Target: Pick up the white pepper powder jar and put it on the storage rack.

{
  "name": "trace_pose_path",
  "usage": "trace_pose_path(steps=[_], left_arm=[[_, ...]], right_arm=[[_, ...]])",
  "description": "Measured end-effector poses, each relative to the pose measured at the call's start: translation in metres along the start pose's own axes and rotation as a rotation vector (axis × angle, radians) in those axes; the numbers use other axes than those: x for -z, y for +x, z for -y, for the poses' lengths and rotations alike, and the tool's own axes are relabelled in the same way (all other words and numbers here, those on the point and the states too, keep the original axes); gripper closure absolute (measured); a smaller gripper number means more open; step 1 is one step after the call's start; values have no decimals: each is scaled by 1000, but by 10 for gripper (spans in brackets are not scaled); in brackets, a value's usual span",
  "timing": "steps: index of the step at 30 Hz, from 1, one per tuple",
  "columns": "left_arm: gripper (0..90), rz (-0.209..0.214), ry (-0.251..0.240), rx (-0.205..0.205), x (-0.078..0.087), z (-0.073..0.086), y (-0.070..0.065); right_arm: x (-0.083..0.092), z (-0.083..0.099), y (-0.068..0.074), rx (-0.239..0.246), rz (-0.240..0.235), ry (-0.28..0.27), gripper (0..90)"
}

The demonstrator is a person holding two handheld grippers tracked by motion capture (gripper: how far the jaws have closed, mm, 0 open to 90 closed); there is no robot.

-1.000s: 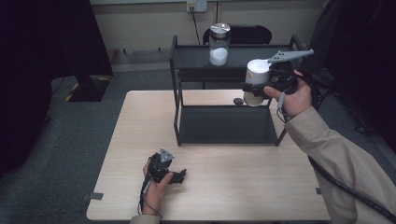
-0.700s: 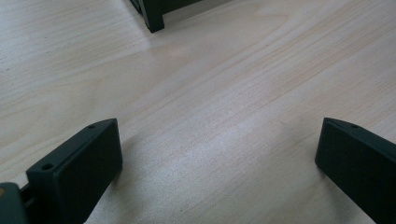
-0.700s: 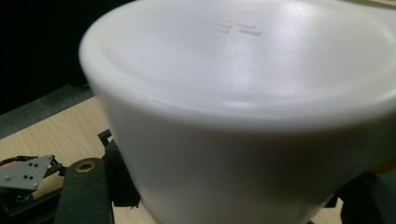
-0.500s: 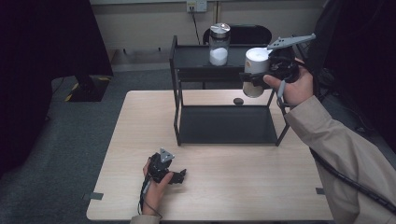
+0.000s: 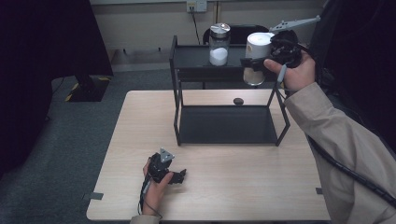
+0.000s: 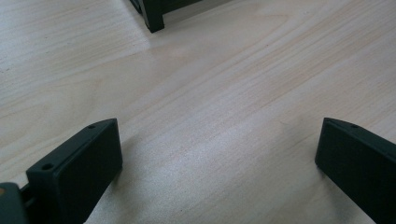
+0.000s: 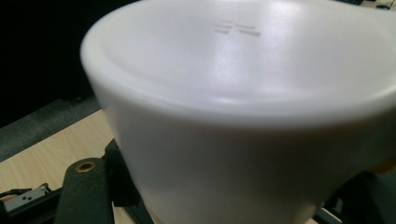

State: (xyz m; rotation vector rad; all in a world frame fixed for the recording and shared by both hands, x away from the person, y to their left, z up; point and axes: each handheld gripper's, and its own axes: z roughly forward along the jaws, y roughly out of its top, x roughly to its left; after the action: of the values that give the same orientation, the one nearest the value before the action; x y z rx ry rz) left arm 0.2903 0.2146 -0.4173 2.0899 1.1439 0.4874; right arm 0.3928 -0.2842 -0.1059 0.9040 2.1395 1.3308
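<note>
While the white-lidded jar (image 5: 255,58) is held up at the right end of the rack's top shelf (image 5: 196,55), it should be kept upright so that nothing inside tips; the jar is gripped by the jaws of the right gripper (image 5: 261,63), which are closed on its side, and in the right gripper view the white lid (image 7: 243,60) is seen very close; the jar is judged to be on its way to the top shelf, where a second jar (image 5: 219,44) with a silver lid and white powder already stands toward the left; a bare spot to the right of that jar should be picked, so that the two are kept apart and no bump is made; the bottom of the jar should be brought clear above the front edge of the shelf before it is moved in, because a knock on that edge could tilt it; it should be set down flat and well back from the edge, and the jaws should be opened only when the jar is seen to rest on the shelf; the left gripper (image 5: 172,176) is rested near the front left corner of the counter (image 5: 261,186), its jaws open with nothing between them; it can be left there; a small dark thing (image 5: 238,101) lies near the back edge of the counter behind the rack, and it is not in the way.
</note>
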Motion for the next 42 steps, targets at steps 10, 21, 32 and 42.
trace_pose_path(steps=[10, 21, 32, 42], left_arm=[[0, 0, 0, 0, 0, 0, 0], [1, 0, 0, 0, 0, 0, 0], [0, 0, 0, 0, 0, 0, 0], [0, 0, 0, 0, 0, 0, 0]], right_arm=[[-2, -16, -5, -28, 15, -23, 304], [-11, -26, -12, -46, 49, -31, 304], [-30, -29, -24, -75, 94, -37, 303], [-48, -27, -27, -89, 115, -38, 303]])
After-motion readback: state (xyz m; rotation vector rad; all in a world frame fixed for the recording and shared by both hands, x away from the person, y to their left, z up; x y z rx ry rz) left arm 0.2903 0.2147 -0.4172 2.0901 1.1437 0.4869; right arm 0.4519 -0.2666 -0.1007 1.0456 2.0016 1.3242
